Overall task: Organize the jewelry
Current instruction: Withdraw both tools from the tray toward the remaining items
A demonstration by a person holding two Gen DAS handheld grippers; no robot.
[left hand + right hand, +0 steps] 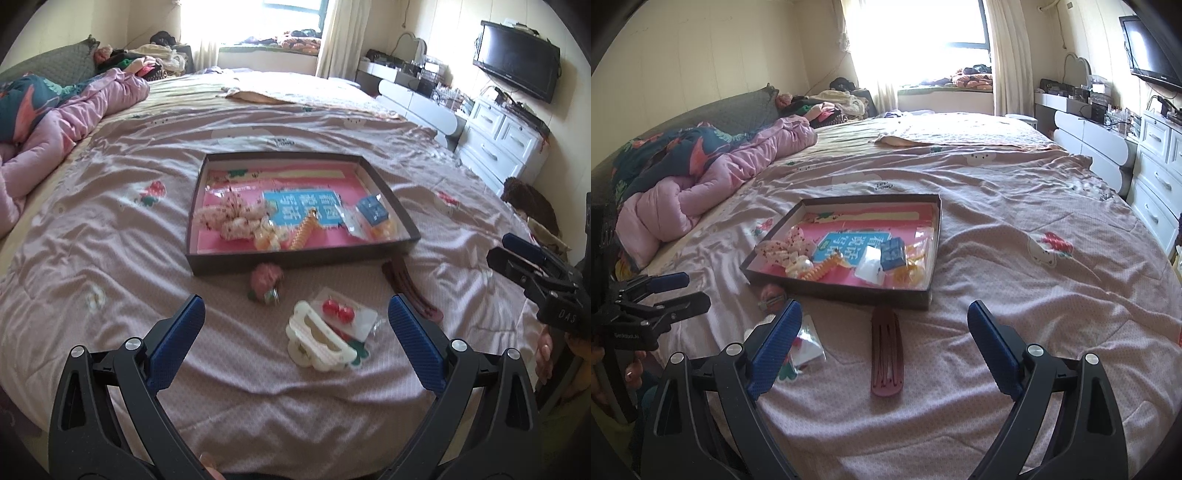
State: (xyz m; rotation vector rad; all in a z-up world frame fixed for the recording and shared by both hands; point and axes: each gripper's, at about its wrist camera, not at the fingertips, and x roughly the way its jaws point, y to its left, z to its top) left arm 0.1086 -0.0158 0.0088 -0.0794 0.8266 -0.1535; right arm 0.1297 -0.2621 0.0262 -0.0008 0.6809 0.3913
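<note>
Home bedroom: bed (997,221), dresser (1160,184)

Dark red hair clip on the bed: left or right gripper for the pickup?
Right. The dark red hair clip lies centred between the open right gripper, while it sits off to the side of the left gripper.

Right hand-held gripper (517,254) reads "DAS"; blue card's (303,208) characters illegible

Left wrist view low over bedspread (110,258), facing window, near white hair claw (317,341), right wrist view alongside, near maroon hair clip (886,354), both sharing shallow box tray (402,218).
</note>
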